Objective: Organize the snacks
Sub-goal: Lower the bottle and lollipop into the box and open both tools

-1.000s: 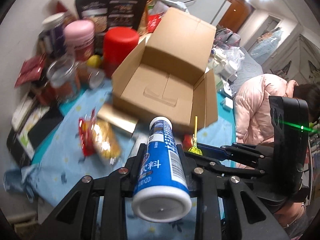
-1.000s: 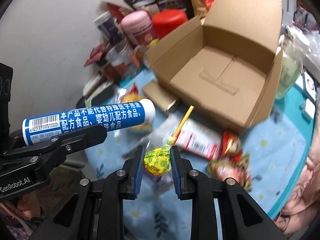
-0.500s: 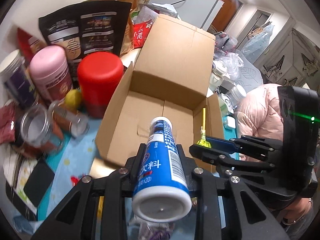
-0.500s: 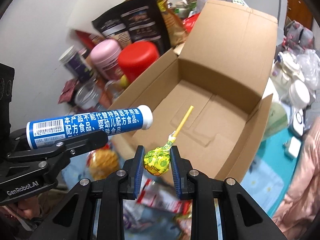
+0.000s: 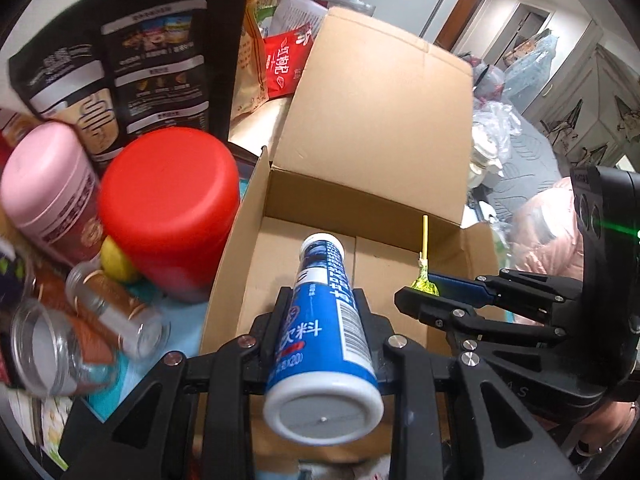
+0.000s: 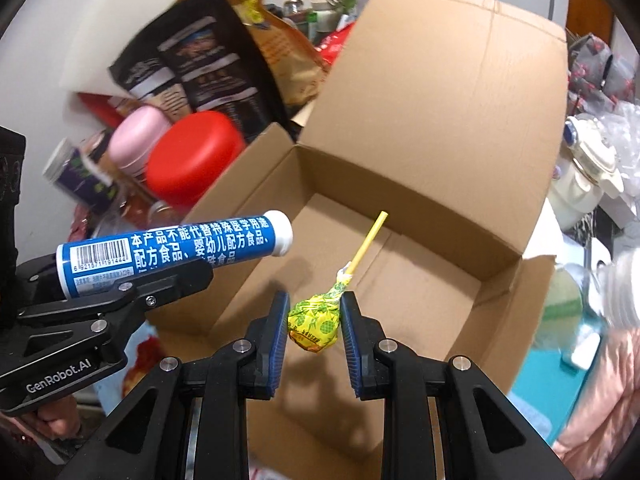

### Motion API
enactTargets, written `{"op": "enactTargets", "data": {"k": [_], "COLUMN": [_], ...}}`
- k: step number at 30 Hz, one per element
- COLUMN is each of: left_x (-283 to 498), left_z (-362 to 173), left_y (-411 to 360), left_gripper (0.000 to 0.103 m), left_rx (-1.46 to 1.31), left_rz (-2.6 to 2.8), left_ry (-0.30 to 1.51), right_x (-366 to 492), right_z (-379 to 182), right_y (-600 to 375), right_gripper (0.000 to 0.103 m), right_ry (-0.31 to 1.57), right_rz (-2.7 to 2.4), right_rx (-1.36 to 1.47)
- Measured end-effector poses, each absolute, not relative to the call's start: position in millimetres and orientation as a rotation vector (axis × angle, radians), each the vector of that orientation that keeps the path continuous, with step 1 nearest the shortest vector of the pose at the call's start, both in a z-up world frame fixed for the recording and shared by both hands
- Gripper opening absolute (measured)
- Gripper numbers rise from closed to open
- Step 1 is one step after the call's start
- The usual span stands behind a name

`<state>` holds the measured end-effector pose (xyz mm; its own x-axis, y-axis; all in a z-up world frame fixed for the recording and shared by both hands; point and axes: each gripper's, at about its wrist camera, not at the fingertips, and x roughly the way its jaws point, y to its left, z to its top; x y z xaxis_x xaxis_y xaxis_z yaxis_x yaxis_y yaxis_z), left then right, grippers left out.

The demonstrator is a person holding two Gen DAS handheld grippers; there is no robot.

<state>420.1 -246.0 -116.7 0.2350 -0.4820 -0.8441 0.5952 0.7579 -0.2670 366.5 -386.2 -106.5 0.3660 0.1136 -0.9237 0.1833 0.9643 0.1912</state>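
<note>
An open cardboard box (image 5: 384,160) (image 6: 440,128) lies ahead with its lid flap up and its floor bare. My left gripper (image 5: 320,320) is shut on a blue tube with white caps (image 5: 324,332) and holds it over the box's near left wall; the tube also shows in the right wrist view (image 6: 172,250). My right gripper (image 6: 314,320) is shut on a yellow-wrapped lollipop (image 6: 316,318) with its yellow stick pointing into the box. The lollipop also shows in the left wrist view (image 5: 424,282), to the right of the tube.
Left of the box stand a red-lidded jar (image 5: 168,208) (image 6: 192,160), a pink-lidded can (image 5: 48,184), glass jars (image 5: 60,344) and a tall black snack bag (image 5: 132,60). A red packet (image 5: 286,62) lies behind. White containers (image 6: 588,184) sit to the right.
Both grippers have moved forward from above the loose snacks on the blue cloth to over the open box, each still holding its item. The box now fills both views.
</note>
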Motion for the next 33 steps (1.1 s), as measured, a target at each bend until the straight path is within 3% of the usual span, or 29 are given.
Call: {"op": "enactTargets", "data": {"k": [15, 21, 23, 30, 33], "left_x": [448, 454, 454, 445, 441], "left_z": [-158, -179, -180, -172, -163], "left_y": [-295, -302, -301, -297, -292], "left_gripper": [0.028, 0.028, 0.028, 0.028, 0.029], "left_rx": [0.294, 0.282, 0.279, 0.326, 0.324], "left_rz": [-0.710, -0.717, -0.716, -0.674, -0.660], "left_ry": [1.120, 1.228, 1.229, 1.214, 1.200], "right_x": [400, 399, 398, 390, 384], "right_z": [-172, -180, -180, -173, -166], "right_y": [-413, -414, -415, -415, -415], "right_gripper": [0.026, 0.026, 0.030, 0.059, 0.062], "right_ry": [1.282, 1.311, 1.319, 1.330, 1.325], "right_rz": [-0.084, -0.115, -0.125, -0.203, -0.205], "right_rx": [0.279, 0.256, 0.254, 0.214, 0.216]}}
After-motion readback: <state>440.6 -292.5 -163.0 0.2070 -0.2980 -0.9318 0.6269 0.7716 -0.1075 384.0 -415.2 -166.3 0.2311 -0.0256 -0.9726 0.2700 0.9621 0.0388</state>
